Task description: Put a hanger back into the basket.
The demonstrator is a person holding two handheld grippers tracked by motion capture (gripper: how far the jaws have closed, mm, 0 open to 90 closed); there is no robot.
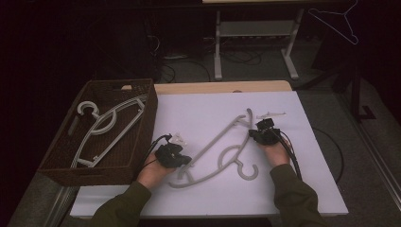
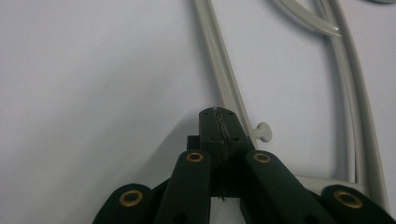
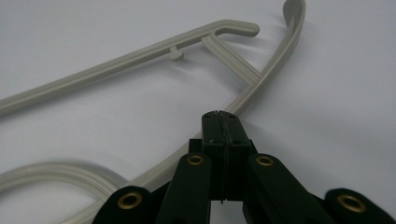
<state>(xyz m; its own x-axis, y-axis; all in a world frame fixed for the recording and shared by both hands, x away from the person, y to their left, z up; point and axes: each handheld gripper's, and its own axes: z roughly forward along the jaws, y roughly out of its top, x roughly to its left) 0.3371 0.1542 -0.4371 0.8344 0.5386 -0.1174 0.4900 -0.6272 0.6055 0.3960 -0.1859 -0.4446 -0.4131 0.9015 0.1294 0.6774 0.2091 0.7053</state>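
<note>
A grey plastic hanger (image 1: 213, 144) lies flat on the white table (image 1: 198, 113), its hook toward the near edge. My left gripper (image 1: 185, 161) rests at the hanger's lower left end. Its jaws are shut with nothing between them, and the hanger's bar (image 2: 219, 60) runs just to the right of the tips (image 2: 219, 122). My right gripper (image 1: 254, 134) sits at the hanger's upper right shoulder. Its jaws are also shut, and the tips (image 3: 223, 123) lie over the curved arm of the hanger (image 3: 116, 65), holding nothing.
A brown wicker basket (image 1: 144, 120) stands at the table's left with pale hangers (image 1: 108, 123) inside. A small white piece (image 1: 272, 114) lies beyond the right gripper. Another hanger (image 1: 338, 21) hangs at the back right, and a desk frame (image 1: 255, 42) stands behind the table.
</note>
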